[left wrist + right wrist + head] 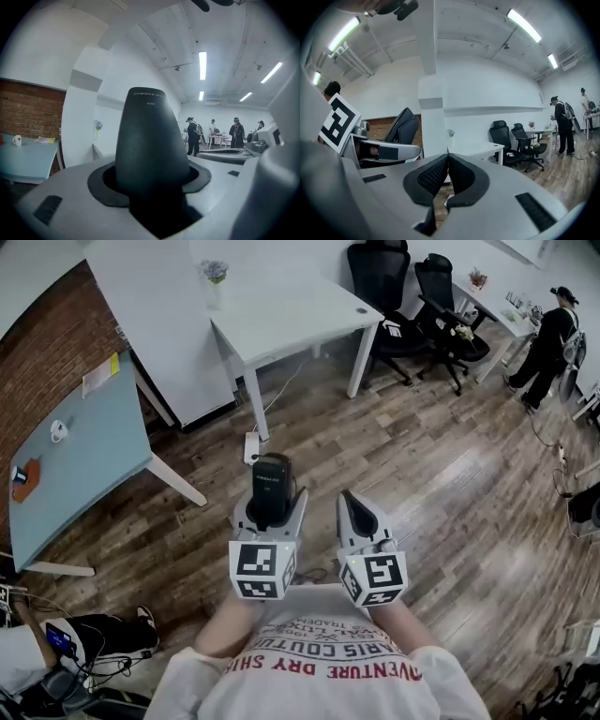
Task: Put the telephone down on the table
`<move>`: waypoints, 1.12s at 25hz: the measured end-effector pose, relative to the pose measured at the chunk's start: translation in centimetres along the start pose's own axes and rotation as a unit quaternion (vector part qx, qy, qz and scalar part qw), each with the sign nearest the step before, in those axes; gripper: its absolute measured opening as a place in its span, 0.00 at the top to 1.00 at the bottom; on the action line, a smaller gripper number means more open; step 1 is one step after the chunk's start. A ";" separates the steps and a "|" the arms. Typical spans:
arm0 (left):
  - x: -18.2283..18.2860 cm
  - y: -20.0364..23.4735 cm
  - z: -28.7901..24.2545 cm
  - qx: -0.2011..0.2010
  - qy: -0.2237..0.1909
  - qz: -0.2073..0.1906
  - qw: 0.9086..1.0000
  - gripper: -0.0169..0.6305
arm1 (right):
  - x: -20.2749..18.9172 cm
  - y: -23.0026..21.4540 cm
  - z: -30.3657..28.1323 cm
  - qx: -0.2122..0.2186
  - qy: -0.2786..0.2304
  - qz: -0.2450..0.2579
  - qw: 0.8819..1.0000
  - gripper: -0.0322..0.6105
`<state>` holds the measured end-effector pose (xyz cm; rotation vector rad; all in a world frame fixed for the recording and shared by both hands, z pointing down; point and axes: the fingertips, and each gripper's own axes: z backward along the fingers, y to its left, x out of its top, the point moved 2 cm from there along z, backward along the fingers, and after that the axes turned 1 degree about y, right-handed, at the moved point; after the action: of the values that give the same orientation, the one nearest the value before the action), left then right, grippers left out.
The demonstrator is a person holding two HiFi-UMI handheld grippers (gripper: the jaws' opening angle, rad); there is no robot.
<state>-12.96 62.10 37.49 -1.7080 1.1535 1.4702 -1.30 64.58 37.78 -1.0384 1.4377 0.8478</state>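
The left claw (270,517) is pinching a matte black, tapered plastic telephone handset (151,145) at centre frame, above the brown wooden floor (441,484) — the right claw (359,514) is sitting pressed together, empty. A white rectangular table (281,306) is standing upper centre, well apart.

Bare wood floor (450,484) open ahead and to the right; white table (281,306) blocks straight ahead, blue table (84,460) at left mostly bare bar a mug (58,430), chairs (398,282) beyond right.
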 end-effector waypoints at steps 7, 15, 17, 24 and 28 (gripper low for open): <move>-1.9 0.1 -3.0 -0.015 0.037 0.019 0.999 0.52 | -2.1 -2.1 -0.4 -0.020 0.027 -0.023 0.999 0.91; -1.7 -2.6 -9.6 -0.026 0.045 0.017 0.998 0.52 | -2.3 -9.1 -3.2 -0.015 0.028 -0.039 0.999 0.91; -1.6 -3.1 -11.7 -0.016 0.051 0.017 0.998 0.52 | -2.3 -11.0 -4.6 -0.008 0.035 -0.035 0.999 0.91; 0.6 -5.5 -19.3 0.018 0.054 0.032 0.998 0.52 | -0.2 -17.8 -9.3 0.047 0.048 -0.014 0.998 0.91; 1.2 -6.5 -23.3 0.041 0.051 0.040 0.997 0.52 | 0.7 -21.9 -11.4 0.076 0.040 -0.024 0.996 0.91</move>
<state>3.40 44.49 40.49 -1.7159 1.3312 1.3765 15.02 46.12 39.64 -0.9962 1.5147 0.6588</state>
